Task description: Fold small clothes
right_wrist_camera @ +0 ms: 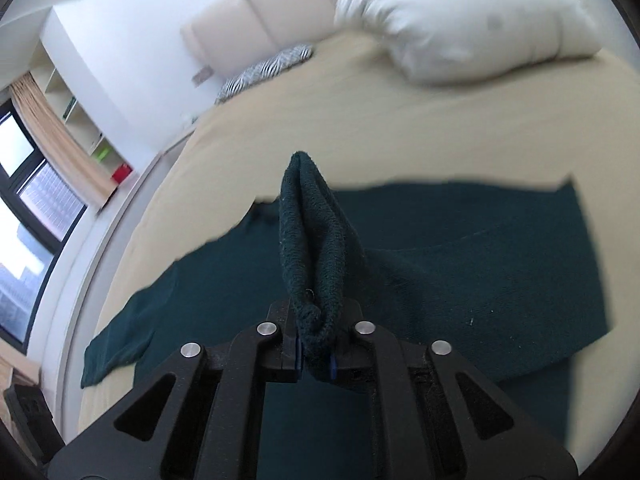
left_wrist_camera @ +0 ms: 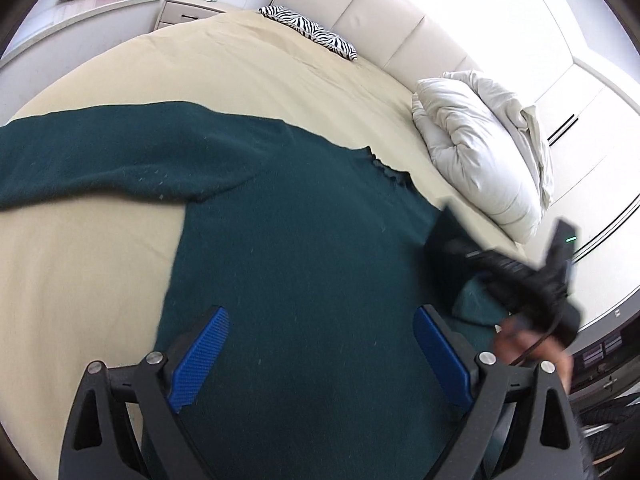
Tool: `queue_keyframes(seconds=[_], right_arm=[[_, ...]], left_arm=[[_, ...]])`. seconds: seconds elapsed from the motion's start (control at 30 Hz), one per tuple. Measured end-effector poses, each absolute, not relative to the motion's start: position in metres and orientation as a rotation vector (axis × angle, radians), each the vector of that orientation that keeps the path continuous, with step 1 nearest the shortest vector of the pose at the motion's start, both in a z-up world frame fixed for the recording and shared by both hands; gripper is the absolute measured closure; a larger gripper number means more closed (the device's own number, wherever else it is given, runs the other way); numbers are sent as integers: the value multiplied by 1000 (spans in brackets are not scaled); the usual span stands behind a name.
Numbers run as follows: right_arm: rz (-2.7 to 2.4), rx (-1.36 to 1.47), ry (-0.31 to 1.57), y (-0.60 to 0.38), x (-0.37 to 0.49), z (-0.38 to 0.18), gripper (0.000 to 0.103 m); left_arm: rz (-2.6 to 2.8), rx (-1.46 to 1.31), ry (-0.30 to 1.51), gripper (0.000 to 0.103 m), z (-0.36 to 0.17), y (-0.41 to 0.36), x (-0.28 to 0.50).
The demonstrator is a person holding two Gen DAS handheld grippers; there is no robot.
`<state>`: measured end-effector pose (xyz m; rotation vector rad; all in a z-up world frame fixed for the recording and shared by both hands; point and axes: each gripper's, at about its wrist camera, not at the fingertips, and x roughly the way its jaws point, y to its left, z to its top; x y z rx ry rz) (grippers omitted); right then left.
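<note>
A dark green knitted sweater (left_wrist_camera: 304, 240) lies spread on the beige bed, one sleeve (left_wrist_camera: 100, 160) stretched out to the left. My left gripper (left_wrist_camera: 320, 344) is open and empty, hovering just above the sweater's body. My right gripper (right_wrist_camera: 316, 356) is shut on the cuff of the other sleeve (right_wrist_camera: 316, 248) and holds it lifted above the sweater's body (right_wrist_camera: 460, 260). The right gripper also shows blurred in the left wrist view (left_wrist_camera: 532, 280), at the sweater's right side.
The beige bed sheet (left_wrist_camera: 240, 76) surrounds the sweater. A white bunched duvet (left_wrist_camera: 480, 148) lies at the right by the padded headboard (left_wrist_camera: 380, 12). A zebra-print pillow (left_wrist_camera: 312, 32) lies far back. A nightstand (left_wrist_camera: 188, 12) stands beyond the bed.
</note>
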<state>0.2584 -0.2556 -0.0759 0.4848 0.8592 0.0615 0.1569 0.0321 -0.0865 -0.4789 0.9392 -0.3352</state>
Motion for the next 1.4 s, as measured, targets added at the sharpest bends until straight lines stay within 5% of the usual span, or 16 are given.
queue_keyframes(seconds=[0.03,0.13,0.3,0.43,0.5,0.7,0.87,1.4], right_arm=[[79,479,900,-243,266,-90,89],[148,495,951,-229,264,-111,55],[172,517,868,-254,216,-103,42],[130,666,810,-304,167,-109,41],[121,735,792,-329,152,-116,41],[113,855,766,-357,130,-140,40],[110,872,745,-364,105,-149,40],[8,1063,716,-415,116,-149,34]], left_arm=[[-341,-486,944,8,-87,30,161],[-375,-505,955,8,-89,20,173],[-453,-492,996,8,-97,-29,206],[-487,-489,1073,28,-112,-68,241],[-496,-454,1120,57,-121,-90,258],[-486,-309,1142,64,-126,-135,275],[-457,-231,1134,92,-126,-141,275],[-384,-410,976,95,-110,-65,271]])
